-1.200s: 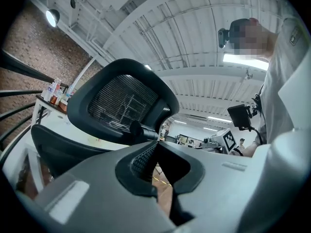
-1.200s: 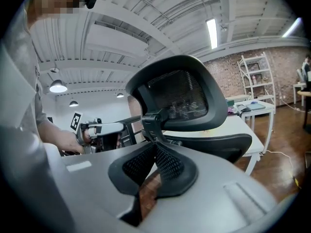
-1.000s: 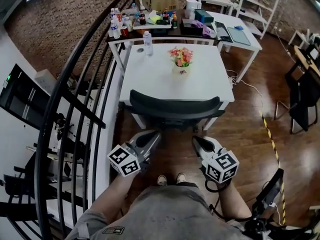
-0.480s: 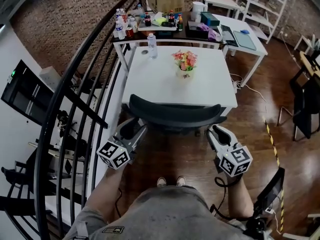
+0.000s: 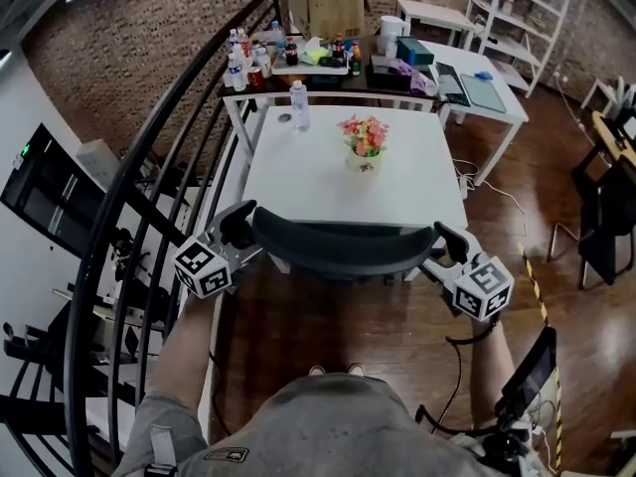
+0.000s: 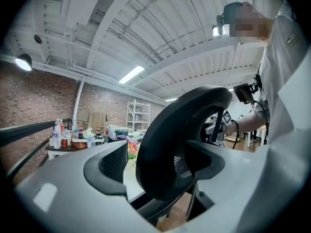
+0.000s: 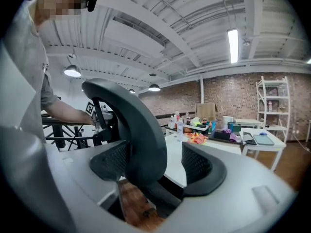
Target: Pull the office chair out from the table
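Office chair (image 5: pixel 343 241) stands pushed in at the near edge of a white desk (image 5: pixel 298 182), its dark curved backrest running along that edge and its seat mostly hidden under the top. The person stands right behind it on a wooden floor (image 5: pixel 328 331), one arm out to each end of the backrest.

The left gripper (image 5: pixel 243 235) sits at the backrest's left end and the right gripper (image 5: pixel 447 251) at its right end, each with its marker cube on the side toward the person. Both pairs of jaws have just been opening and now stand wide apart, each with an end of the backrest between them.

In the left gripper view the backrest (image 6: pixel 180 140) fills most of the gap, lying close to the jaw on the picture's right, with open space showing before the ribbed pad on the left. In the right gripper view the backrest (image 7: pixel 133 130) lies close against the left-hand pad, and a clear gap separates it from the right-hand one. Neither pair is clamped on it.

On the desk a pot of flowers (image 5: pixel 363 142) stands near the middle and a clear water bottle (image 5: pixel 299 102) near the far left corner. A black curved railing (image 5: pixel 149 167) runs along the left side, and a cardboard box (image 5: pixel 325 3) sits on a cluttered desk behind.
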`<state>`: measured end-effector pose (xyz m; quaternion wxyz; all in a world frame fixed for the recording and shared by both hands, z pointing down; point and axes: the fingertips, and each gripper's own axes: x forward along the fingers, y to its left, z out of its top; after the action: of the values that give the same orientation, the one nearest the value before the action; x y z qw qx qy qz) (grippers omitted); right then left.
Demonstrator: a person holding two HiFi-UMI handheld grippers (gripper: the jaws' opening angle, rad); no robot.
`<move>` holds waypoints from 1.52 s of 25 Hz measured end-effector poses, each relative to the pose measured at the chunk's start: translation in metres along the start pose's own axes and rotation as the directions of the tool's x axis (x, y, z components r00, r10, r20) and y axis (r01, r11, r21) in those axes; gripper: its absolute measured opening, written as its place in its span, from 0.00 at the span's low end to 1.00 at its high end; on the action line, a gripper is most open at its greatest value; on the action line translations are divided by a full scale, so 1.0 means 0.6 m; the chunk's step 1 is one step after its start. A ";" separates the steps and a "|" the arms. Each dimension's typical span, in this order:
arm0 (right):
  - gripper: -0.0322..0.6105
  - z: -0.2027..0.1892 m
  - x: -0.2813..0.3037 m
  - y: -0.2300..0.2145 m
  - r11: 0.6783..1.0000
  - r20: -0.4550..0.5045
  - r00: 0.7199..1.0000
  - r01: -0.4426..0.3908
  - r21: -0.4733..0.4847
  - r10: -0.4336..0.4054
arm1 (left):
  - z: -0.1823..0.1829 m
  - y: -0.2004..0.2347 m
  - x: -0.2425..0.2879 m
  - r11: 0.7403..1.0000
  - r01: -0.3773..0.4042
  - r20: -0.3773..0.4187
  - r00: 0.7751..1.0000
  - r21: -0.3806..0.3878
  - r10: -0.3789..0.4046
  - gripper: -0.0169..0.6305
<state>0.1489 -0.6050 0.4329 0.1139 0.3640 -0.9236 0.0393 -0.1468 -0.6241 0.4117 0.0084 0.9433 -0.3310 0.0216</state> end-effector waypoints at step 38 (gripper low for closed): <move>0.38 0.000 0.027 0.087 0.975 -0.116 0.970 -0.219 -0.048 0.212 | -0.005 -0.099 0.044 0.953 0.304 -0.138 0.944 -0.001 -0.301 0.44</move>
<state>0.1018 -0.5776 0.4371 0.1704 0.2551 -0.9508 0.0436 -0.0891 -0.5942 0.4158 0.0245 0.9793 -0.1808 0.0879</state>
